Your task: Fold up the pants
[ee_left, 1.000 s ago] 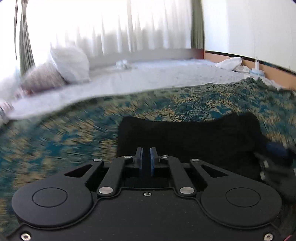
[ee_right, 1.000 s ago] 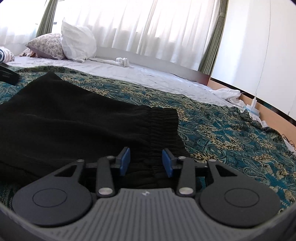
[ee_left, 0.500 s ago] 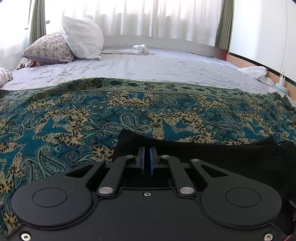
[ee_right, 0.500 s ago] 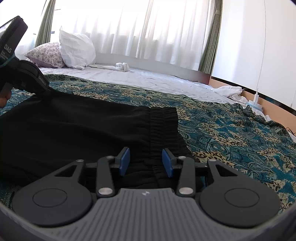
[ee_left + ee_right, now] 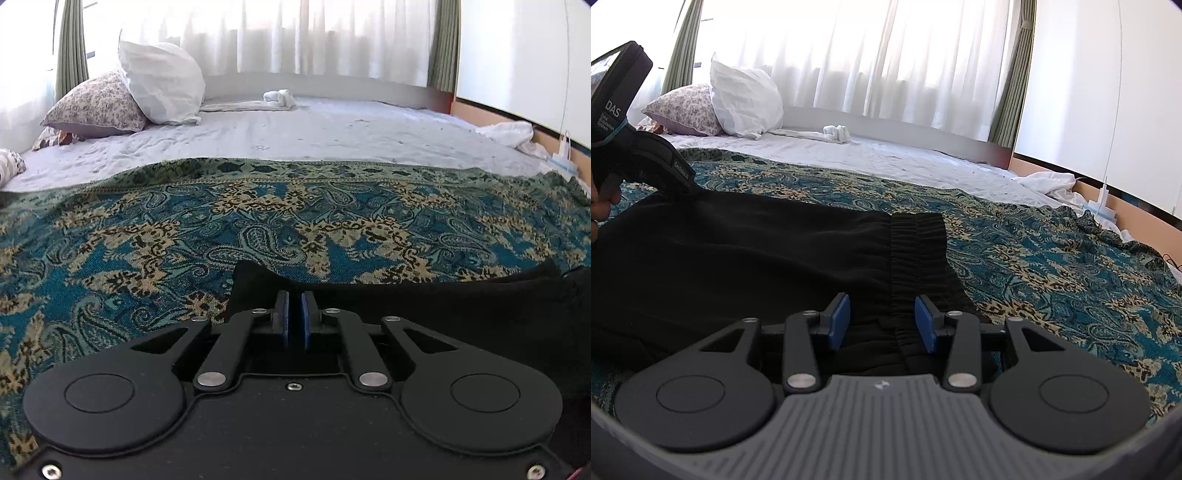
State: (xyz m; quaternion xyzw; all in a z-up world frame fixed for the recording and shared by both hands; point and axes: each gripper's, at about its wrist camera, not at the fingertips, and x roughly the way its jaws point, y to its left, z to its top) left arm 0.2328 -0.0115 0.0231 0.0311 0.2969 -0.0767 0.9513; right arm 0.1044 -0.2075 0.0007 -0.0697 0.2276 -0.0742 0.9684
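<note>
The black pants (image 5: pixel 746 266) lie flat on a teal paisley bedspread (image 5: pixel 1052 266), with the gathered elastic waistband (image 5: pixel 916 236) at their right end. My right gripper (image 5: pixel 882 321) is open and empty, its blue pads just above the waistband area. My left gripper (image 5: pixel 294 317) is shut on the far edge of the pants (image 5: pixel 443 306), near a corner. In the right wrist view the left gripper (image 5: pixel 683 181) shows at the far left, pinching the pants' far left edge.
White sheet (image 5: pixel 332 133) covers the far half of the bed. A white pillow (image 5: pixel 162 88) and a floral pillow (image 5: pixel 96 107) lie at the back left. A rolled white cloth (image 5: pixel 279 98) lies near the headboard. Crumpled white fabric (image 5: pixel 1049 182) lies by the right wall.
My left gripper has carried the pants' edge away from the waistband and down to the bedspread, spreading the fabric flat. The right gripper has stayed open over the waistband.
</note>
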